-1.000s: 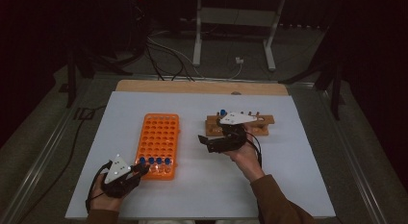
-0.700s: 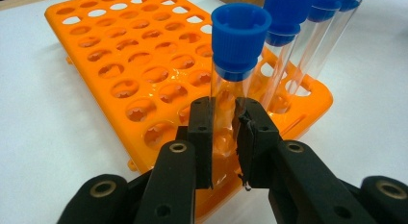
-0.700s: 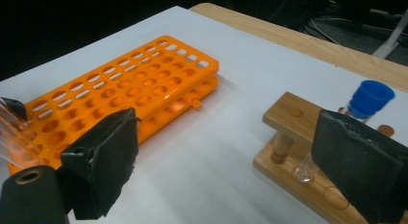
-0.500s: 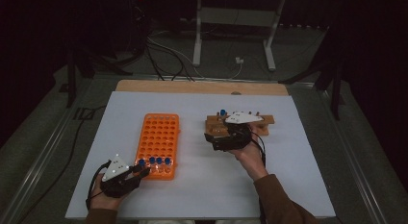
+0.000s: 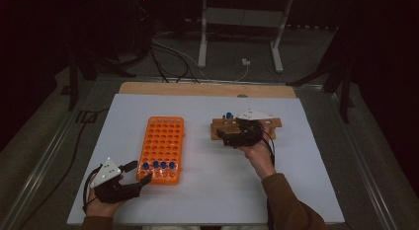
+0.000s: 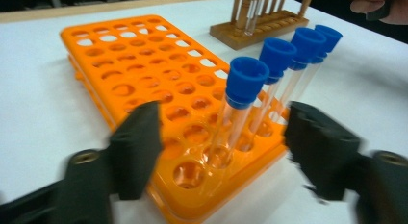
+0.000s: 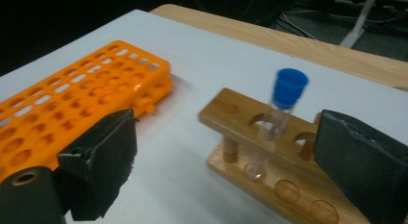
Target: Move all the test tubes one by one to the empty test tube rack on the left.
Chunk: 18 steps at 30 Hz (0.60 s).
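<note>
An orange tube rack (image 5: 163, 136) lies left of centre on the white table. Several blue-capped tubes (image 5: 158, 165) stand in its near row. My left gripper (image 5: 139, 172) sits at the rack's near left corner, and its jaws have just been opening. In the left gripper view it (image 6: 223, 132) is open, and the nearest tube (image 6: 243, 94) stands upright between the jaws, untouched. My right gripper (image 5: 222, 137) hovers open at a wooden rack (image 5: 220, 126). In the right gripper view one blue-capped tube (image 7: 284, 104) stands in that wooden rack (image 7: 240, 118), beyond the gripper (image 7: 228, 137).
The white table sheet (image 5: 296, 180) has bare room at the right and front. A wooden strip (image 5: 197, 88) borders its far edge. Behind it, cables and a metal stand (image 5: 202, 37) sit on the dark floor.
The left jaws have opened off the tube at the rack's near corner, which stays standing. The right gripper has shifted slightly right, closer to the wooden rack.
</note>
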### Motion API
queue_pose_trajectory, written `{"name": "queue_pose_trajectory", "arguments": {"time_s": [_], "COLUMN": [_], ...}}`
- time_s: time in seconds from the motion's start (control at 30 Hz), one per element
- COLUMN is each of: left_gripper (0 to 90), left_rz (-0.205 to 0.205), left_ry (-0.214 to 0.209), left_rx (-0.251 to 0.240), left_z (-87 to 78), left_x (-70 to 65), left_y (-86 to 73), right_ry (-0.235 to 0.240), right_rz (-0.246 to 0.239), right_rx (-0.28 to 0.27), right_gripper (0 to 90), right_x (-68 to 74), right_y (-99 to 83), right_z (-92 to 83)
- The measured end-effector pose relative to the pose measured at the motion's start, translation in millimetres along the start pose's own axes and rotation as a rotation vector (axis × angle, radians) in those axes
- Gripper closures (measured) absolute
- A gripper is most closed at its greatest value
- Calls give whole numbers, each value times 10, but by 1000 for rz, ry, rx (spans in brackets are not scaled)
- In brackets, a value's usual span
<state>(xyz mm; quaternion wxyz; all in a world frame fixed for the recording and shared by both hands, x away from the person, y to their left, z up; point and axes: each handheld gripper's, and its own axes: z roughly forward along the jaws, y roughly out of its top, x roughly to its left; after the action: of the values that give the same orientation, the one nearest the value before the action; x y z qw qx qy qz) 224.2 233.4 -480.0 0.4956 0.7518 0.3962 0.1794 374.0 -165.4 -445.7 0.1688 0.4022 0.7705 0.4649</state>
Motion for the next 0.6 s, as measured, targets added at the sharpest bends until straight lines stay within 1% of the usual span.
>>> {"name": "queue_pose_trajectory", "arguments": {"time_s": [0.07, 0.1, 0.2, 0.27, 0.4, 0.47, 0.53, 0.6], "left_gripper": [161, 140, 9, 5, 5, 5, 5, 5], "left_rz": [-3, 0, -5, -11, -18, -21, -27, -31], "left_ry": [10, 12, 35, 46, 59, 66, 67, 72], "left_rx": [-5, -6, -6, -16, -31, -34, -40, -43], "left_z": [-2, -4, -7, -21, -30, -30, -32, -33], "left_x": [-7, -7, -5, 4, 11, 15, 25, 32], "left_y": [8, 11, 22, 28, 34, 36, 36, 35], "right_ry": [-16, -16, -36, -47, -64, -79, -84, -96], "right_rz": [11, 20, 31, 37, 38, 35, 34, 22], "right_rx": [0, -2, 4, 8, 19, 13, 7, 0], "right_gripper": [80, 80, 85, 89, 142, 171, 231, 314], "right_x": [-53, -79, -141, -170, -205, -208, -208, -202], "right_y": [-6, -9, -19, -28, -45, -41, -28, -26], "right_z": [30, 43, 84, 114, 193, 219, 237, 259]}}
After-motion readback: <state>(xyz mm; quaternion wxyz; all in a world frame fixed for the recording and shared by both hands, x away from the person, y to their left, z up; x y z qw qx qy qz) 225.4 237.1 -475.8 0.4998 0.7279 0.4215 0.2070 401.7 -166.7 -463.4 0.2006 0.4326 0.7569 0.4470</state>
